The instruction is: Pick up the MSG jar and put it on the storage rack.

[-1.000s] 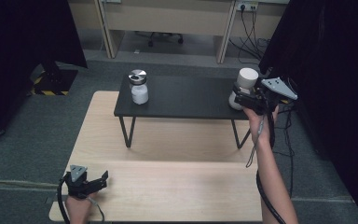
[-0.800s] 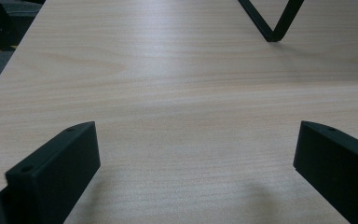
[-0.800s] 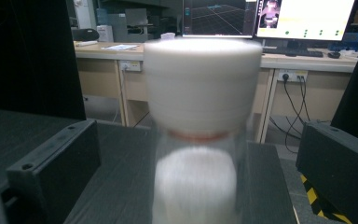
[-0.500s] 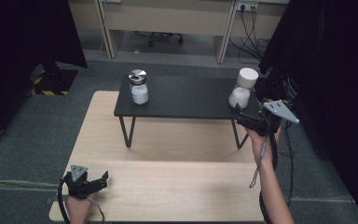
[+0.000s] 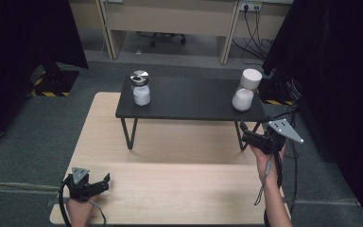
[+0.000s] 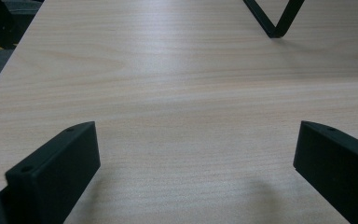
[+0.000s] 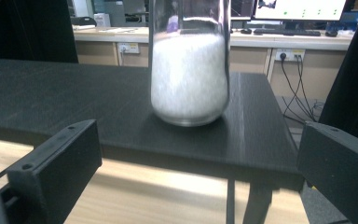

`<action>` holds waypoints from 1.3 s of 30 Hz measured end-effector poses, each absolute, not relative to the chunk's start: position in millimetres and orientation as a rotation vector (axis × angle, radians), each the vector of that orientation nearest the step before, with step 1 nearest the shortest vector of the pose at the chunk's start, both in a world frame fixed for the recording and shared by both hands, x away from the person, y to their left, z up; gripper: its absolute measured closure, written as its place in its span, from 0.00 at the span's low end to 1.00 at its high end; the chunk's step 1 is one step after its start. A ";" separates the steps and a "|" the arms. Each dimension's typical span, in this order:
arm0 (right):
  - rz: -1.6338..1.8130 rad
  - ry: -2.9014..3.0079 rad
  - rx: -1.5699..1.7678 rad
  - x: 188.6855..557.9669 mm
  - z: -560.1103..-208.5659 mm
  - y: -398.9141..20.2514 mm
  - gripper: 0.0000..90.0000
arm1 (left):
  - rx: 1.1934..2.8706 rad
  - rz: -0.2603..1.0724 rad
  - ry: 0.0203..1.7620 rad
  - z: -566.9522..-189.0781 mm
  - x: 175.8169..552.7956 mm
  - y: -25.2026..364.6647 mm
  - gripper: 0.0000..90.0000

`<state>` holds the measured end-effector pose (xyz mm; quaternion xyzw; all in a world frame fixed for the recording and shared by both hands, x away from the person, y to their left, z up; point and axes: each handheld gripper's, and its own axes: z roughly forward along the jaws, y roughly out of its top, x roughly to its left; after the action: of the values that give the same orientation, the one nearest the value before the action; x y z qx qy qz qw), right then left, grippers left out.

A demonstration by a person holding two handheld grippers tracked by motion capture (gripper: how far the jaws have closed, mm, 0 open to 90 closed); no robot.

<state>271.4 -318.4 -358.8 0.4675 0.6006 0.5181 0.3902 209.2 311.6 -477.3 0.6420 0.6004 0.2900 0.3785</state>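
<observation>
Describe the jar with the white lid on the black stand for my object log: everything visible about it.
The jar with the white lid is clear, glass by its look, with a narrower neck and a wide white cap. White grainy material fills its bulging lower body. It stands upright near the right end of the black stand, touching only that top. The open right gripper is in front of it, clear of it.

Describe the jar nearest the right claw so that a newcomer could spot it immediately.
Find the low black table standing on the pale wooden tabletop. At its right end stands a glass jar of white granules. Unlike the left jar, whose lid is silver, this one has a white lid.
</observation>
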 end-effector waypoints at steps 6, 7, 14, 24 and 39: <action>1.297 1.521 1.208 261.1 -375.2 -319.8 0.00 | 1.640 0.742 1.530 -477.5 208.9 311.9 0.00; 1.296 1.519 1.218 259.2 -378.0 -320.2 0.00 | 1.640 0.740 1.531 -477.5 208.9 311.9 0.00; 1.267 1.505 1.268 247.0 -400.5 -321.5 0.00 | 1.642 0.738 1.532 -477.1 209.2 311.8 0.00; 1.230 1.483 1.326 227.6 -437.4 -318.0 0.00 | 1.647 0.738 1.532 -476.8 209.6 311.5 0.00; 1.179 1.449 1.440 199.8 -480.5 -313.7 0.00 | 1.661 0.734 1.533 -475.8 211.3 310.9 0.00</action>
<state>199.8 -313.7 -480.5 0.5643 0.5679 0.4620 0.3817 211.3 310.9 -475.8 0.6484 0.5985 0.2865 0.3733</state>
